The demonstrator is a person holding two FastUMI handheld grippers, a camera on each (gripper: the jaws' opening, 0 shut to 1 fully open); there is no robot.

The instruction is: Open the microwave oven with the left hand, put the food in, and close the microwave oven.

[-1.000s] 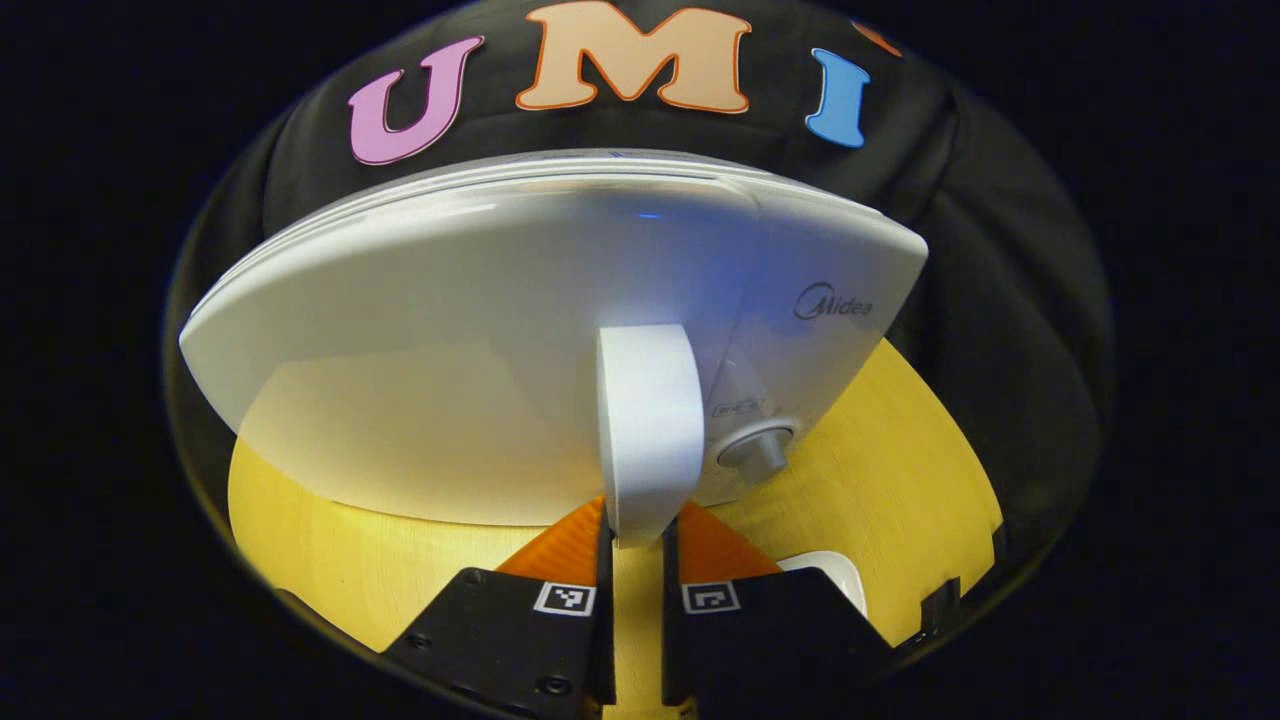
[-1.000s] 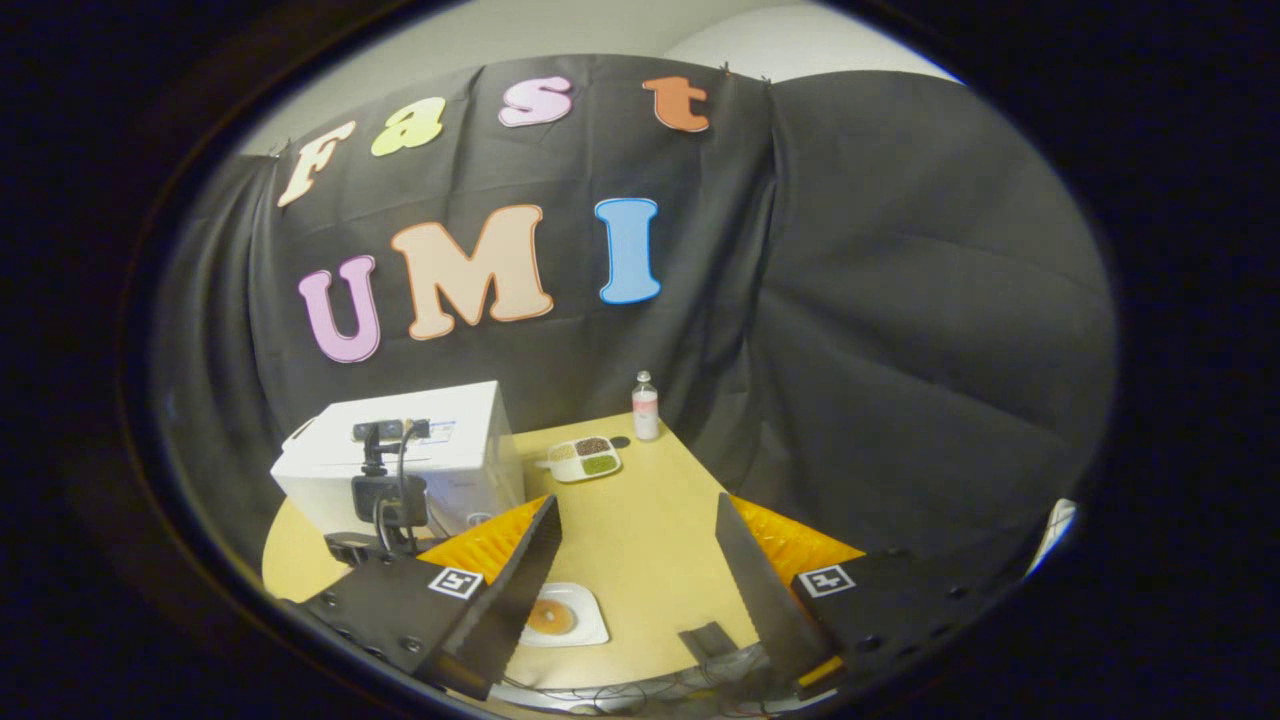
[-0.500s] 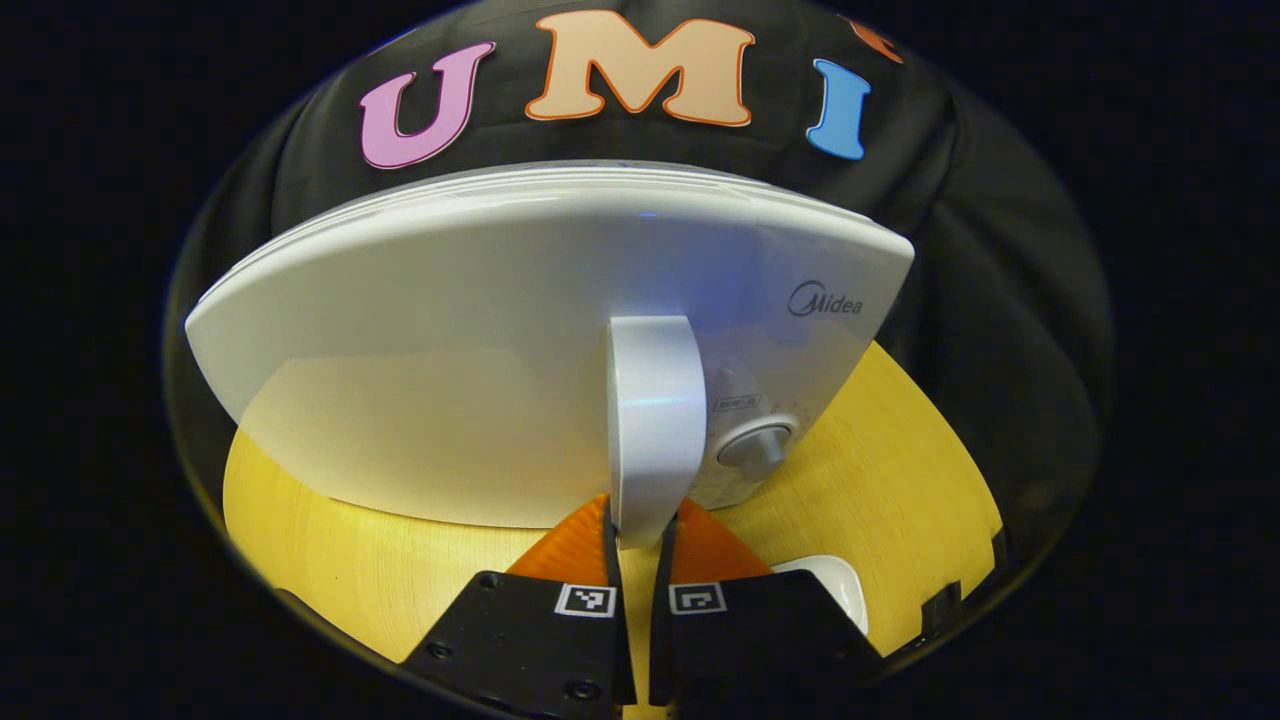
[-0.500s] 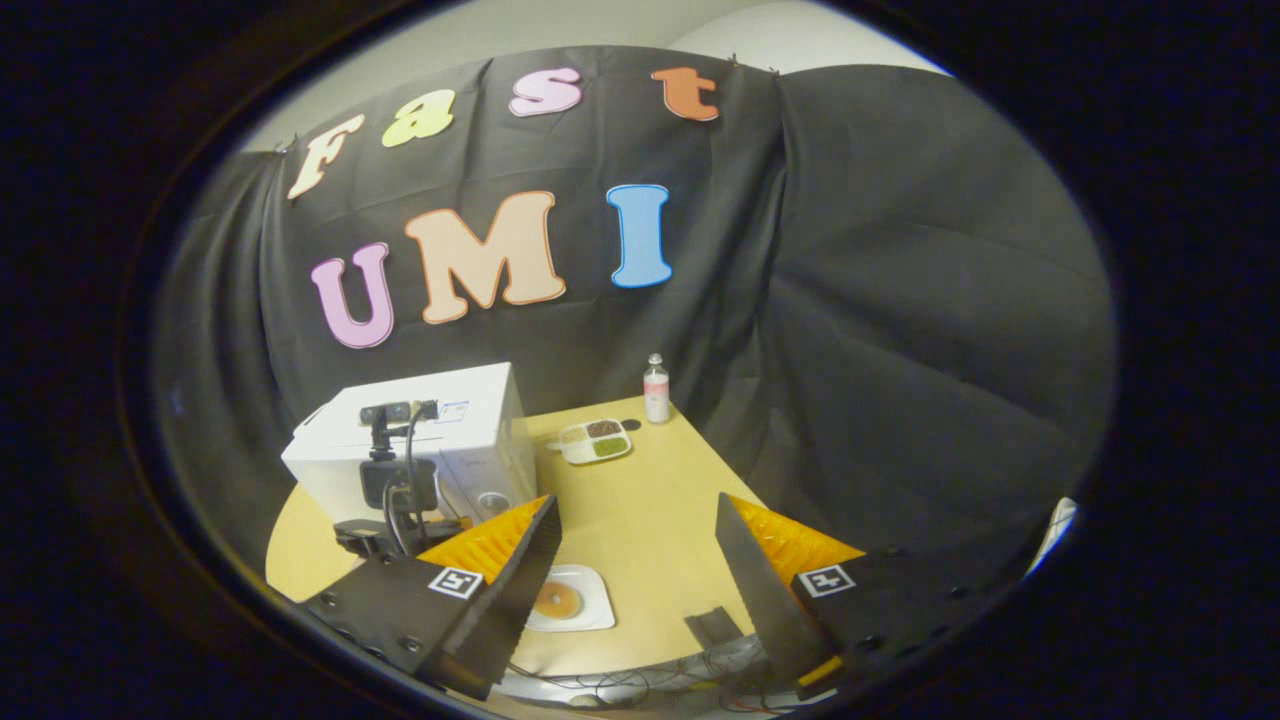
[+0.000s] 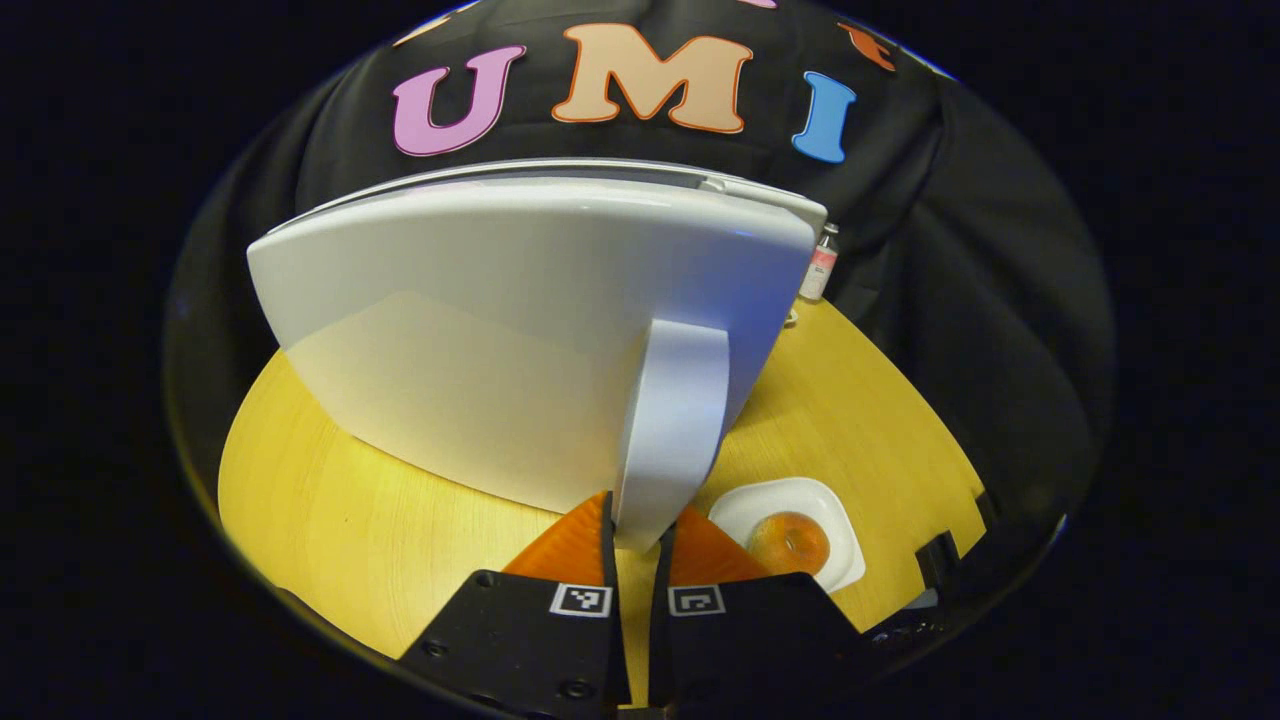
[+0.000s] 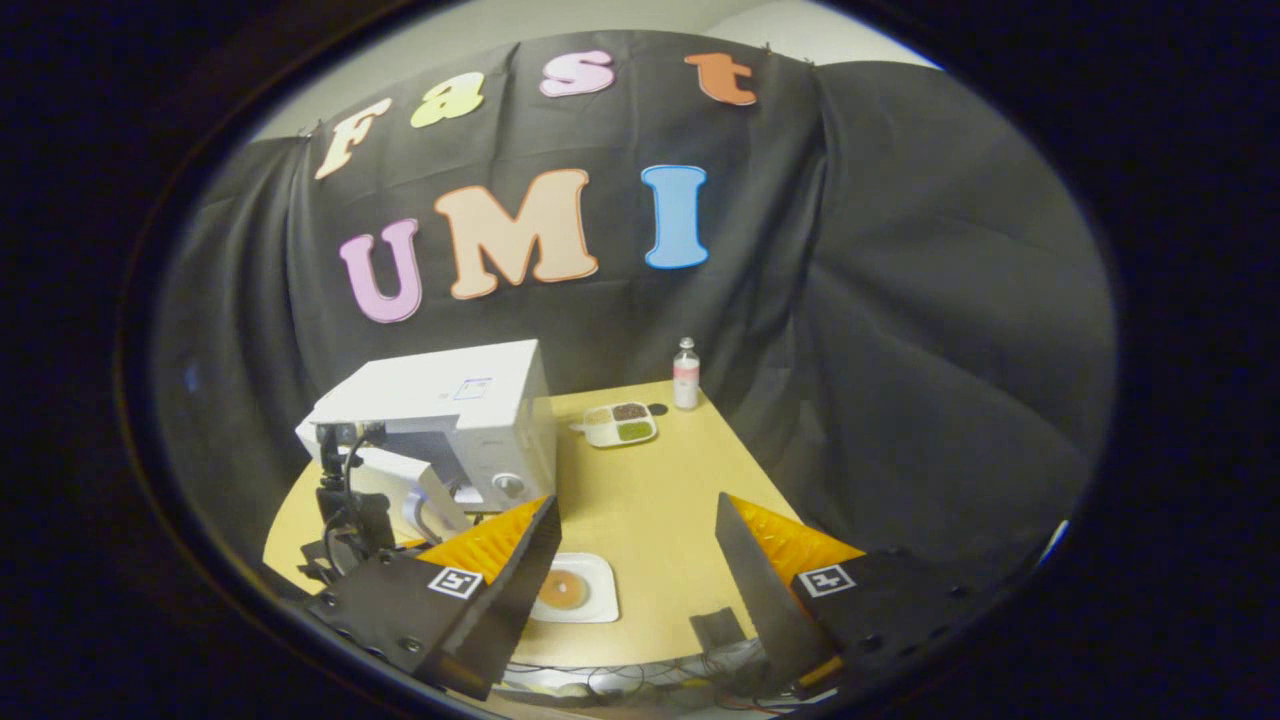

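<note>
Dim all round, brightest on the yellow table and on the white microwave door. Lit from above and in front: a soft pale sheen across the door's upper half, a warm yellow reflection of the table low on it. A faint blue glint near the door's top right corner. Strongly bowed by the fisheye, straight edges curving toward the rim. Darkening at the borders. Slightly soft on the far bottle and tray at the table's back edge. Sharp on the near fingers.
</note>
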